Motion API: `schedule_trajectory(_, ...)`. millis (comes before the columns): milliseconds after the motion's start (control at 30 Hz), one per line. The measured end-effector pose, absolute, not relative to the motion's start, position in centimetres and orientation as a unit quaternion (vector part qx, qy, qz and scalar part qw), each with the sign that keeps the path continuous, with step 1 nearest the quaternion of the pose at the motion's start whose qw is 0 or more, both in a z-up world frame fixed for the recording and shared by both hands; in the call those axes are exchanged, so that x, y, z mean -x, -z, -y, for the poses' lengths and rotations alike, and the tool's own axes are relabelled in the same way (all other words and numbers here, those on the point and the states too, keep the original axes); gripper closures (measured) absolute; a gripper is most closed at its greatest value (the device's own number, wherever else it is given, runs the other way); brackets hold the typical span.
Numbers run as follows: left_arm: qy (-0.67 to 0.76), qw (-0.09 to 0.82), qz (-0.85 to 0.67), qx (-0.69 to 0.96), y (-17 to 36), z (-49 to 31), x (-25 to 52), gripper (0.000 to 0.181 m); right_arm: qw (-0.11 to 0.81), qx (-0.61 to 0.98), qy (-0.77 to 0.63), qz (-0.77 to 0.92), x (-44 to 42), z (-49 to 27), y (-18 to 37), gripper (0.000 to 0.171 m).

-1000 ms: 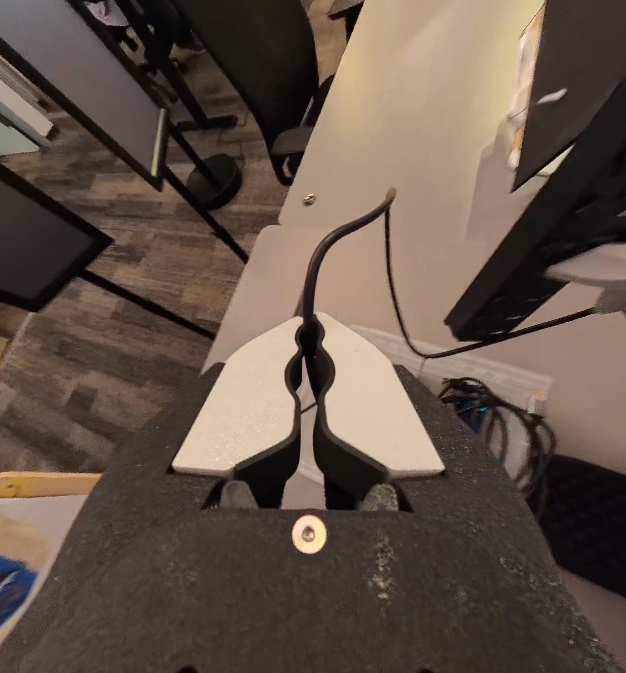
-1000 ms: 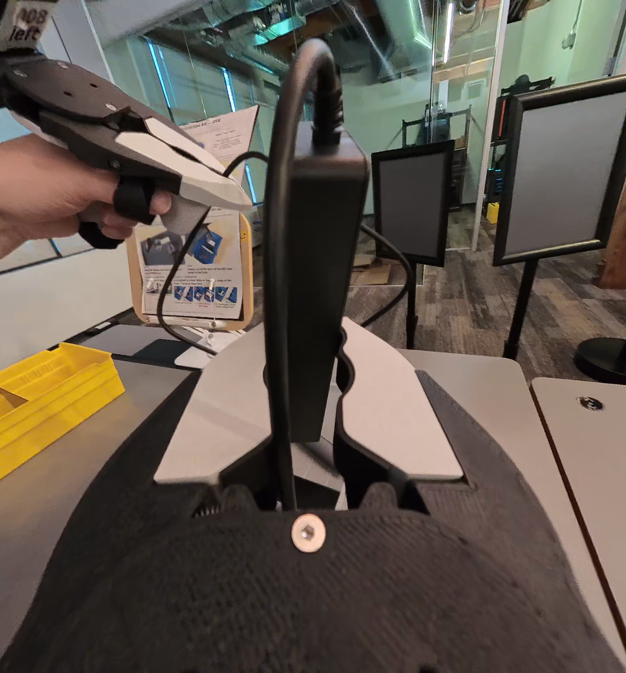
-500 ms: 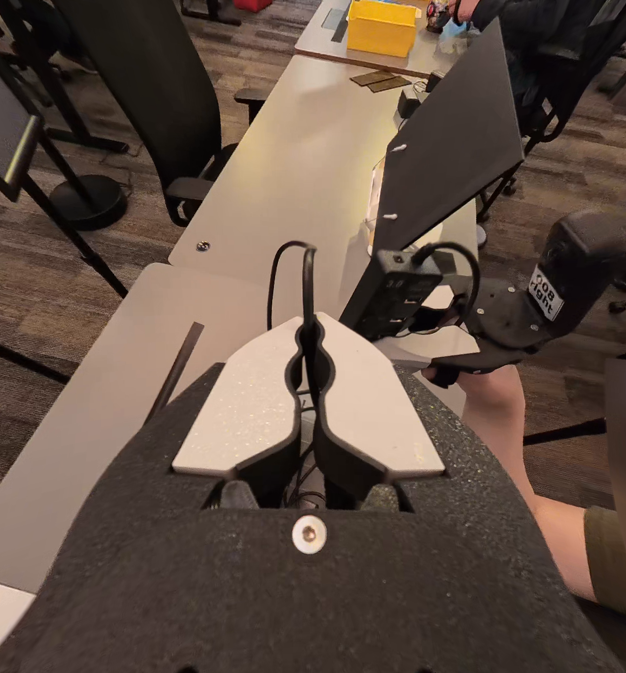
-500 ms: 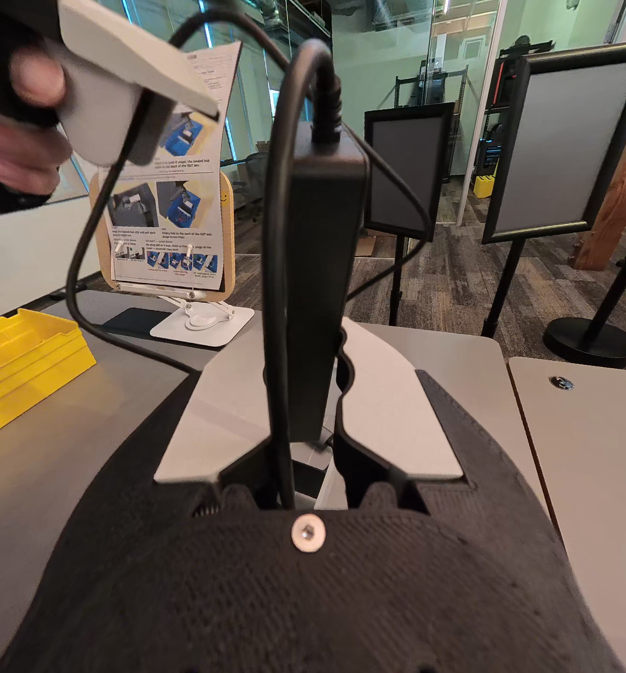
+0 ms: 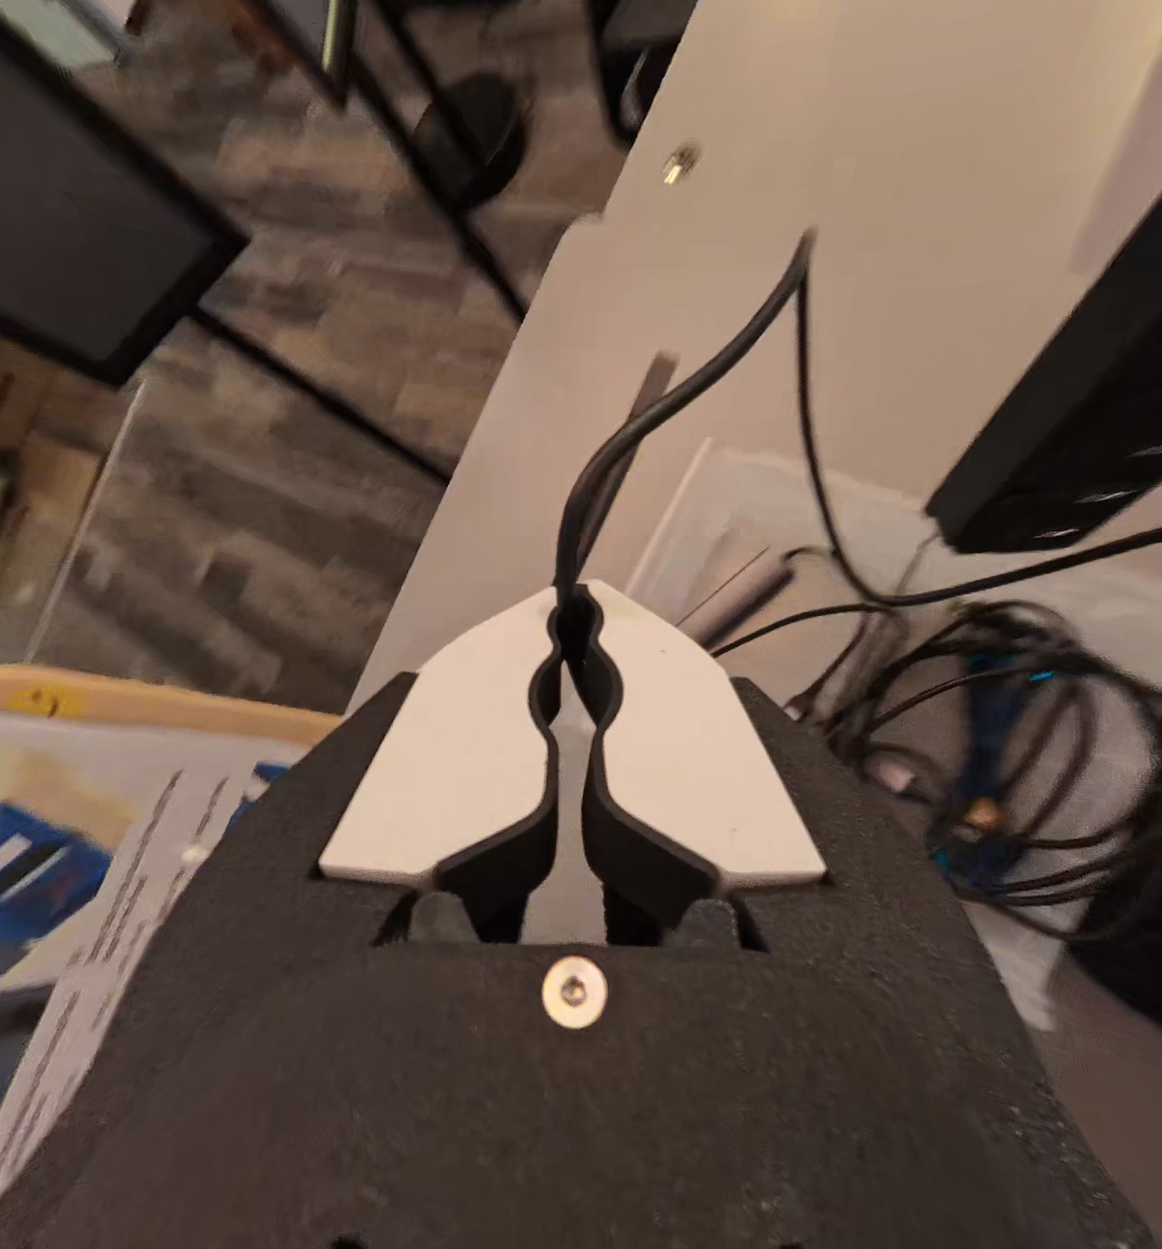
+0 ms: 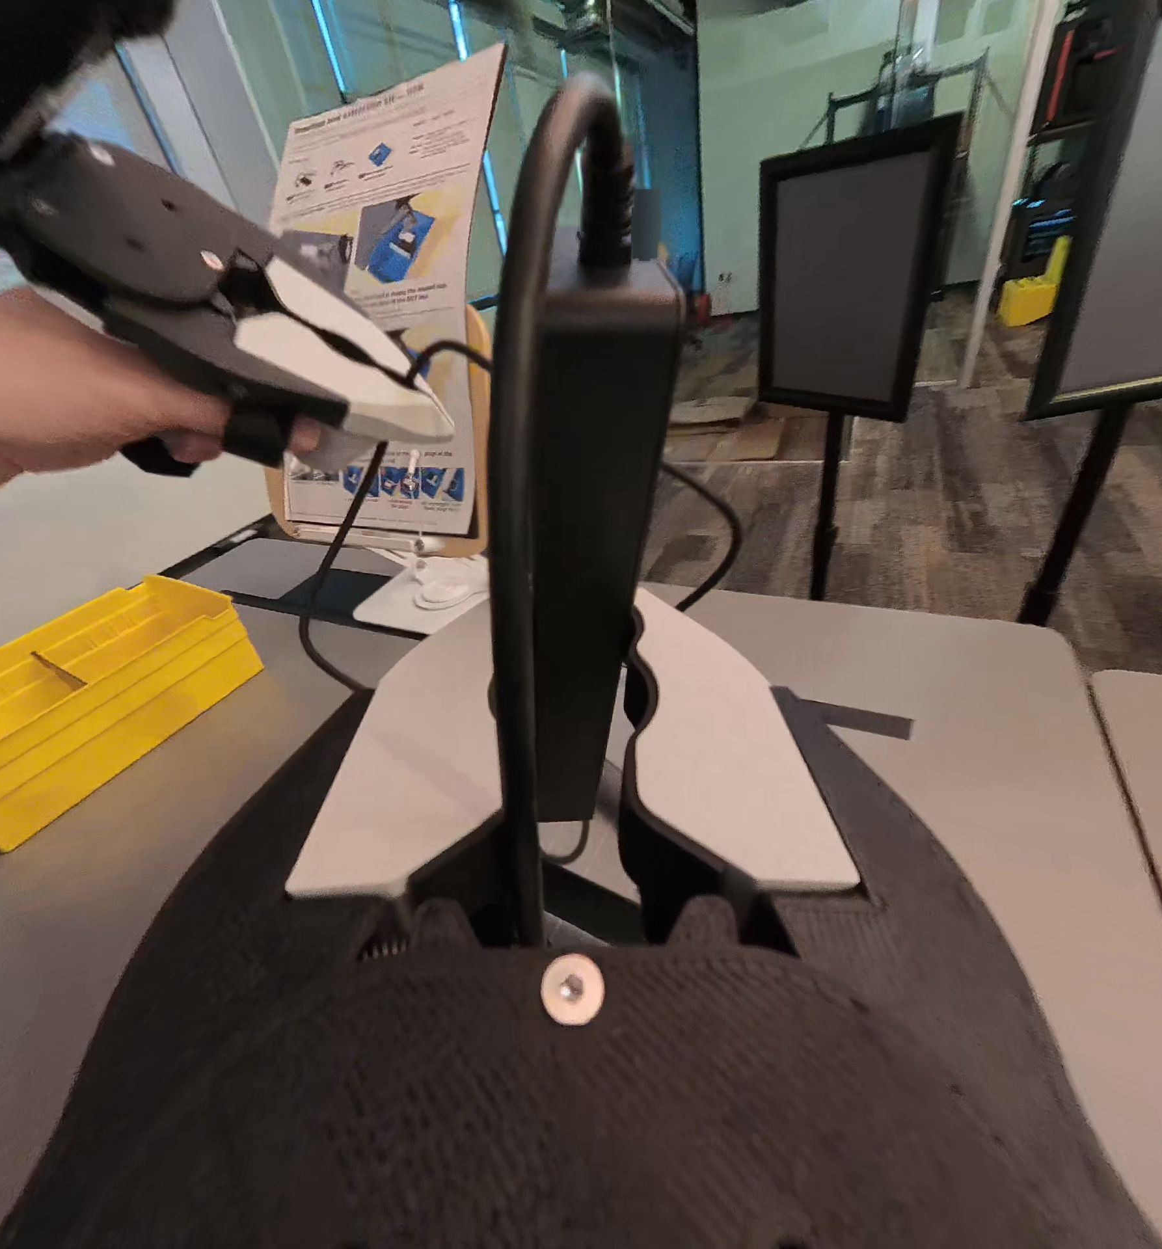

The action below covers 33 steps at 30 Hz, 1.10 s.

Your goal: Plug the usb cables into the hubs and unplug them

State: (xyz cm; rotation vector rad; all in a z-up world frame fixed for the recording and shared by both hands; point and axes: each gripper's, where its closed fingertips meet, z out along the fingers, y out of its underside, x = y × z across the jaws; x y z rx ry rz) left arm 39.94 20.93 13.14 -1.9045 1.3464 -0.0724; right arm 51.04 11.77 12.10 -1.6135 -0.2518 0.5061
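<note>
My right claw is clamped on the black hub, holding it upright over the table. My left claw is pinched shut on the thin black cable just beside it. The plug tip is hidden, so I'd square it to a port slowly and push straight without bending the cord.

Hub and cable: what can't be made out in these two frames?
- Plug tip: left wrist view, hidden between the left gripper fingers, shut on the cable.
- Hub ports: right wrist view shows only one plain side of it, in the right gripper.
- Hub's far end: left wrist view, cut off by the right edge and blurred.
- Cable tangle: left wrist view, motion-blurred.
</note>
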Motion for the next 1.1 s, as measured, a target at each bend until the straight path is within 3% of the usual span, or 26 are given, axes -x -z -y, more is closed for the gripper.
schedule_trajectory(300, 0.062, 0.329, -0.509, 0.793, -1.7, -22.3, -37.6, 0.176, 0.570, 0.783, -0.163, 0.187, -46.2, -17.0, -5.8, 0.144)
schedule_trajectory(500, 0.039, 0.229, -0.509, 0.829, 3.6, -22.9, -34.6, 0.143, 0.481, 0.835, -0.080, 0.255, -44.9, -18.4, -0.7, 0.139)
schedule_trajectory(833, 0.189, 0.366, -0.469, 0.781, -2.5, -21.5, -30.2, 0.126, 0.371, 0.879, -0.052, 0.295, -42.1, -20.3, 5.8, 0.139)
schedule_trajectory(900, 0.207, 0.394, -0.453, 0.773, -3.4, -20.7, -28.4, 0.122, 0.374, 0.878, -0.055, 0.295, -41.7, -20.3, 5.7, 0.143)
schedule_trajectory(1000, 0.252, 0.429, -0.429, 0.754, -4.8, -18.5, -25.9, 0.115, 0.411, 0.861, -0.076, 0.291, -40.8, -20.6, 4.2, 0.132)
schedule_trajectory(1100, 0.299, 0.487, -0.398, 0.718, -6.8, -15.5, -23.1, 0.121, 0.427, 0.852, -0.048, 0.299, -41.1, -20.3, 2.7, 0.130)
